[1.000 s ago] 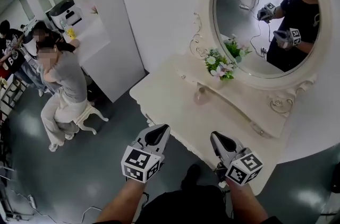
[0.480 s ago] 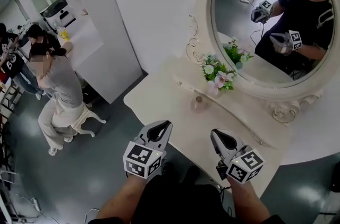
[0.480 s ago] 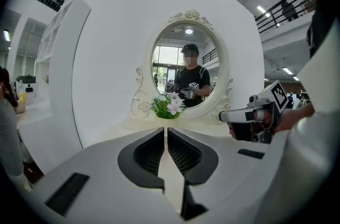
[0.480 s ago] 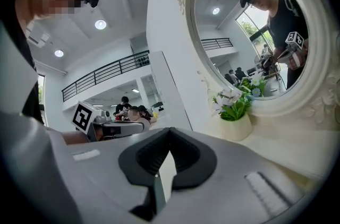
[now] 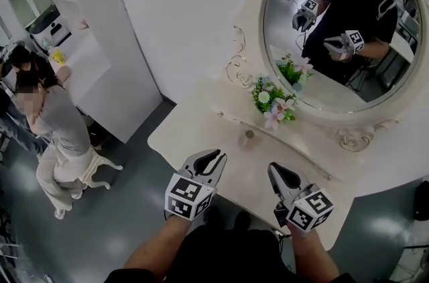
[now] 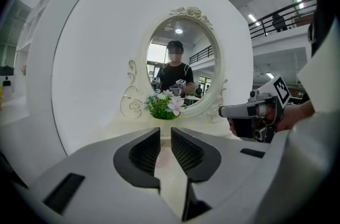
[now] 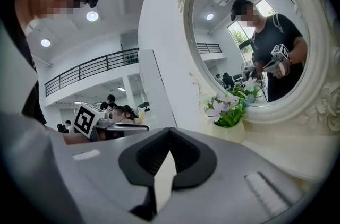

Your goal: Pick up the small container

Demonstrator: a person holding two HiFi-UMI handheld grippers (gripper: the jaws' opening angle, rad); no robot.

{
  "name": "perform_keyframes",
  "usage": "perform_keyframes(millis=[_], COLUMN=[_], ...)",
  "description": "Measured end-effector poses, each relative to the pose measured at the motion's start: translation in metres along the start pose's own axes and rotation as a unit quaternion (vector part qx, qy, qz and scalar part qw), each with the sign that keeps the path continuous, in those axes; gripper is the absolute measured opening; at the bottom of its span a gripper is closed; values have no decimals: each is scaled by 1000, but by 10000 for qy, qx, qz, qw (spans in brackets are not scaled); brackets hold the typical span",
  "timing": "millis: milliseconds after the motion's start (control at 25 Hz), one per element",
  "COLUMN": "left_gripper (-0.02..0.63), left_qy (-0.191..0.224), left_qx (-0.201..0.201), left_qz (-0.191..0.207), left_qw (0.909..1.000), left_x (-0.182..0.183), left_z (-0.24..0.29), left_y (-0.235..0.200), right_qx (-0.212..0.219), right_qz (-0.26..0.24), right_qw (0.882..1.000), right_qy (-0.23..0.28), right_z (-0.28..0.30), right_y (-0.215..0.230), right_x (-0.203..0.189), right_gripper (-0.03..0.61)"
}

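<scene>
The jaws of the left gripper (image 6: pixel 165 135) are opening. A narrow gap shows between the ribbed pads, and nothing is held in it. The jaws of the right gripper (image 7: pixel 170 132) are clenched tip to tip, with nothing in them.

The small container (image 5: pixel 249 135) stands just above the centre of the head view, on the pale dressing table (image 5: pixel 201 134) and just below the flowers (image 5: pixel 271 100). It is well apart from both grippers. The step in hand is judged to be the approach. It would be done well if the left jaws were spread wider than the container before it is reached, then brought forward level with its sides and closed only once the pads flank it. The flowers just beside it are best kept clear of – a low, straight line in from the table's near edge seems safest.

Both grippers are held low in the lower middle of the head view, side by side and apart, at the table's near edge. Both forearms reach up from the bottom edge and the jaws point towards the mirror (image 5: pixel 335 27) – the left tilted slightly right.
</scene>
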State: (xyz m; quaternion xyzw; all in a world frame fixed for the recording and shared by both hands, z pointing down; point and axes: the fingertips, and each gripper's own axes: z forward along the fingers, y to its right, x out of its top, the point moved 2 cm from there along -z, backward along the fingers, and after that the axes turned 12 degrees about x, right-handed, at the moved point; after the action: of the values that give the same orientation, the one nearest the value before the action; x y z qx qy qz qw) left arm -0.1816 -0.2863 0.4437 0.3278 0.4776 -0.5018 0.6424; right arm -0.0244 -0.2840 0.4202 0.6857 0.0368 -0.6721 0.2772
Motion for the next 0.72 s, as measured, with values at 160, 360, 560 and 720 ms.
perform_keyframes(millis=[160,360,560,720], left_gripper=[63,120,155,180], left_qy=[-164,-338,-402,-574], left_qx=[-359,-623,-723,-832], left_qz=[76,12,52,128], left_qw=[9992,9975,9966,9948], left_x=[-9,-19,-27,-41], left_z=[17,46,83,108], left_y=[-11,-16,-12,0], right_qx=[-373,-558,-537,-550], right_qz=[53,179,257,345], right_qw=[9993,9983,9982,9979], right_qy=[7,-75,-119,-79], right_z=[10,15,17,14], right_y=[1,8,30,45], right_x=[-4,-16,-21,-22], right_gripper=[9,9,9,9])
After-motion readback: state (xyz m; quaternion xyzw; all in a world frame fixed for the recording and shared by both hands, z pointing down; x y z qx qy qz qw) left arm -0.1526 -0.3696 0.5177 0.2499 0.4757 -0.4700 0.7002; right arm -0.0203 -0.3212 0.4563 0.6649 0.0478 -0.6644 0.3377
